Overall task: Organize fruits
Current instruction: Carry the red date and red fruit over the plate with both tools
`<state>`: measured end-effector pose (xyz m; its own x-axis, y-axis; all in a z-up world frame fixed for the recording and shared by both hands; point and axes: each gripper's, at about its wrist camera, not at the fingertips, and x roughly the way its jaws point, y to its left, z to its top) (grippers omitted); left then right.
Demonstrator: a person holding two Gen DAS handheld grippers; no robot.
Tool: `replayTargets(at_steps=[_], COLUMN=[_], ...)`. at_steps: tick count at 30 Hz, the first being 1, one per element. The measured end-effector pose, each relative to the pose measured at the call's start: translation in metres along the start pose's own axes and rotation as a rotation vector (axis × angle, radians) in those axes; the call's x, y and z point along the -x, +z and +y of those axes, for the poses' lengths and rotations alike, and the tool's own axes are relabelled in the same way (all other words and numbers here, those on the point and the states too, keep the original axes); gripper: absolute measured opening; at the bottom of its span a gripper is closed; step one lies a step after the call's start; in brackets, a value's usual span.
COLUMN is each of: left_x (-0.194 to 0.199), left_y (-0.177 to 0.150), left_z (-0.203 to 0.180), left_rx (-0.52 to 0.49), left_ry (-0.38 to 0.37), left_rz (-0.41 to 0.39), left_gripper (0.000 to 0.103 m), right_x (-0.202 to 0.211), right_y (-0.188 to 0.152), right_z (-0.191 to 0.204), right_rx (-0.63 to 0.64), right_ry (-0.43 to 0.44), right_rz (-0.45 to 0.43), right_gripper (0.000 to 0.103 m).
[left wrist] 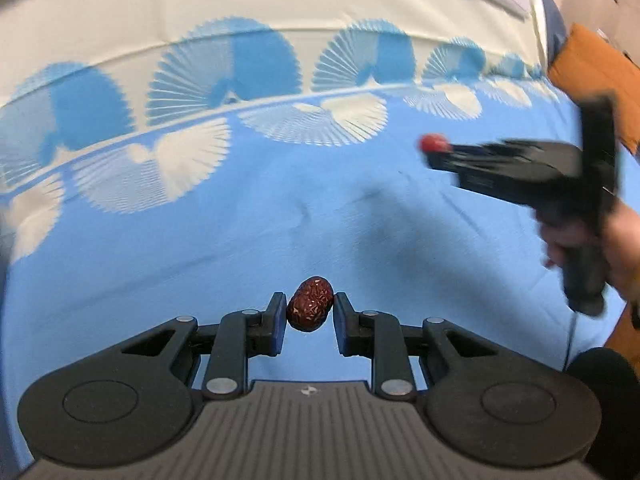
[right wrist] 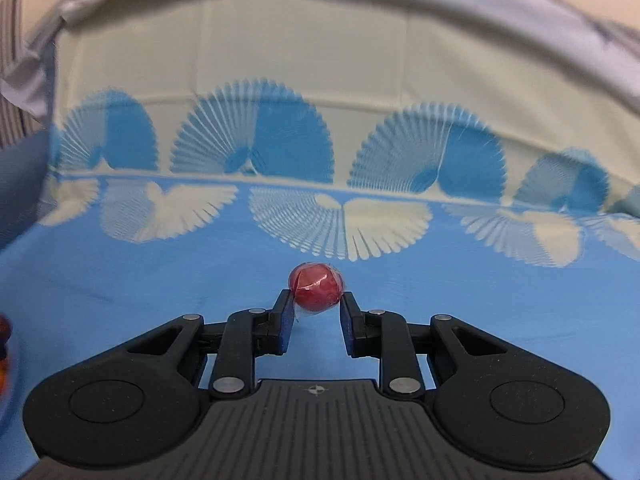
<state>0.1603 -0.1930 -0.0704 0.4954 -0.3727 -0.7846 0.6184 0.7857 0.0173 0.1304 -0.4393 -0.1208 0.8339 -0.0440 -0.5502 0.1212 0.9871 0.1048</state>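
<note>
- Left gripper (left wrist: 308, 309): pads pinching a dried red date (left wrist: 310, 303), dark brown-red, wrinkled, oval, glossy; held clear above the surface (left wrist: 240, 248).
- Right gripper (right wrist: 316, 303): pads pinching a round red fruit (right wrist: 316, 288), smooth, wrapped in clear film with creases showing; also held above the surface.
- Left wrist view: right gripper blurred at right, a hand (left wrist: 616, 248) on its grip, red fruit at its tip.
- Surface covering: blue cloth with pale fan print, cream band beyond.
- Containers: none discernible; blurred orange-brown items (right wrist: 4, 344) at the right wrist view's left edge, unidentifiable.
</note>
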Motion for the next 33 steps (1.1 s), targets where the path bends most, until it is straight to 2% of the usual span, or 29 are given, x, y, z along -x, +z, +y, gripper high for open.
replayTargets(at_steps=[6, 11, 16, 23, 33], left_x=[0.096, 0.163, 0.205, 0.246, 0.269], left_y=[-0.036, -0.078, -0.122, -0.168, -0.182], left_z=[0.012, 0.026, 0.033, 0.032, 0.039], left_rx=[0.063, 0.156, 0.218, 0.266, 0.293], left_ry=[0.139, 0.199, 0.233, 0.258, 0.276], left_rz=[-0.037, -0.005, -0.003, -0.024, -0.072], left_gripper=[0.027, 0.027, 0.027, 0.027, 0.027], right_x=[0.110, 0.185, 0.238, 0.286, 0.305], right_y=[-0.003, -0.015, -0.031, -0.052, -0.060], right_z=[0.041, 0.091, 0.138, 0.185, 0.227], right_rx=[-0.054, -0.074, -0.067, -0.014, 0.080], right_ry=[0.031, 0.167, 0.281, 0.355, 0.363], right_rz=[-0.098, -0.115, -0.098, -0.067, -0.035], right_gripper=[0.026, 0.027, 0.027, 0.027, 0.027])
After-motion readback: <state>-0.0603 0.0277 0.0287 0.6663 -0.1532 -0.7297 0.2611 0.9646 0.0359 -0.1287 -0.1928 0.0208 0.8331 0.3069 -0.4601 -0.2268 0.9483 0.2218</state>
